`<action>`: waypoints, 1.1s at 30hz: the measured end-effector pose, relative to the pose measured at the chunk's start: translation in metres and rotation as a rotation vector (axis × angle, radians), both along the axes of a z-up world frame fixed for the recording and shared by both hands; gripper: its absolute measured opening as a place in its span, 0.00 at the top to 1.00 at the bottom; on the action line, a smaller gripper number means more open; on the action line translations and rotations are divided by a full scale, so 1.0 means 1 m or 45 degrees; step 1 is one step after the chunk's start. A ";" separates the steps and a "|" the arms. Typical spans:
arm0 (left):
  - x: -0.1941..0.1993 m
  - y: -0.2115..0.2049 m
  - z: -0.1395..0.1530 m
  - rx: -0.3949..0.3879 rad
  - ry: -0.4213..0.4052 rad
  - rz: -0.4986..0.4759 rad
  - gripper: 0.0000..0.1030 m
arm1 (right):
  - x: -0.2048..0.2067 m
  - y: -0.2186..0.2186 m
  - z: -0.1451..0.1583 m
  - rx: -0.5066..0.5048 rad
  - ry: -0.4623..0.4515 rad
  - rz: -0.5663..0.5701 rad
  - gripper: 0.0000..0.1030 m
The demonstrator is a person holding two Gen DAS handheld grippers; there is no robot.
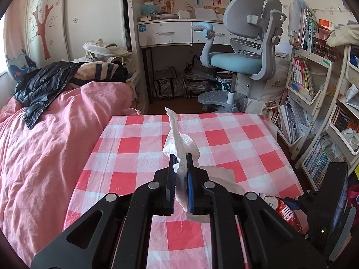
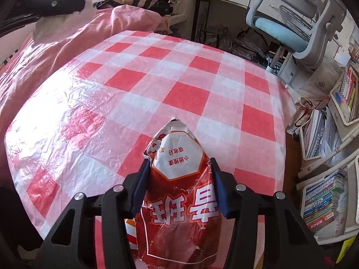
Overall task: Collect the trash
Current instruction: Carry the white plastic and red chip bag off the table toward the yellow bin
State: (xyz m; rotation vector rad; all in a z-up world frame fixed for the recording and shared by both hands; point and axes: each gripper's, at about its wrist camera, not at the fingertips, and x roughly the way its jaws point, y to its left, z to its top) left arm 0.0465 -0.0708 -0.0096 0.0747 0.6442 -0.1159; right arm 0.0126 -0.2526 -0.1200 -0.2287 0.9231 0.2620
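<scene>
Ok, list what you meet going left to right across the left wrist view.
Crumpled black plastic bag on the pink bedspread → white tissue clamped in the left gripper → grey-and-blue desk chair → white bookshelf rack with books.

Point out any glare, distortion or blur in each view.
Left wrist view: strong fisheye bending with dark corners; even daylight, the tissue in the left tool sharp, no real glare. Right wrist view: the checked tablecloth bulges like a dome; bright sheen washes out its near-left part; the red wrapper between the right tool fingers is sharp.
</scene>
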 end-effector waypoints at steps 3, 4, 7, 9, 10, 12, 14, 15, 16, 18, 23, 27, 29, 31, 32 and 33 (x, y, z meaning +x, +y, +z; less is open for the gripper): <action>-0.003 0.002 0.002 -0.003 -0.007 0.000 0.92 | -0.006 0.004 0.014 0.035 -0.066 0.022 0.51; -0.005 0.002 0.002 -0.003 -0.008 0.000 0.92 | -0.009 0.005 0.019 0.039 -0.099 0.022 0.51; -0.007 0.002 0.002 -0.003 -0.010 -0.001 0.92 | -0.015 0.006 0.035 0.070 -0.196 0.031 0.50; -0.008 0.002 0.002 -0.003 -0.011 -0.001 0.92 | -0.020 0.005 0.047 0.092 -0.268 0.034 0.49; -0.008 0.002 0.002 -0.003 -0.011 -0.001 0.92 | -0.023 0.005 0.053 0.113 -0.314 0.037 0.49; -0.008 0.002 0.002 -0.001 -0.010 -0.004 0.92 | -0.029 0.005 0.064 0.142 -0.387 0.045 0.49; -0.012 0.000 0.003 0.002 -0.011 -0.008 0.92 | -0.035 0.005 0.073 0.166 -0.457 0.050 0.49; -0.013 0.000 0.003 0.003 -0.011 -0.010 0.92 | -0.037 0.006 0.077 0.179 -0.484 0.051 0.49; -0.014 -0.001 0.003 0.004 -0.012 -0.012 0.92 | -0.040 0.006 0.082 0.193 -0.512 0.051 0.49; -0.017 -0.002 0.003 0.006 -0.015 -0.015 0.92 | -0.045 0.004 0.090 0.218 -0.560 0.048 0.48; -0.020 -0.005 0.003 0.014 -0.018 -0.021 0.92 | -0.053 -0.003 0.102 0.264 -0.645 0.026 0.48; -0.021 -0.008 0.002 0.021 -0.015 -0.026 0.92 | -0.055 -0.008 0.105 0.282 -0.669 0.009 0.48; -0.022 -0.010 0.001 0.024 -0.014 -0.030 0.92 | -0.056 -0.009 0.106 0.289 -0.677 0.007 0.48; -0.023 -0.011 0.001 0.024 -0.014 -0.033 0.92 | -0.059 -0.010 0.107 0.296 -0.685 0.006 0.48; -0.024 -0.012 0.001 0.024 -0.014 -0.035 0.92 | -0.060 -0.010 0.107 0.298 -0.690 0.005 0.48; -0.024 -0.013 0.001 0.025 -0.014 -0.038 0.92 | -0.060 -0.011 0.108 0.304 -0.696 0.004 0.48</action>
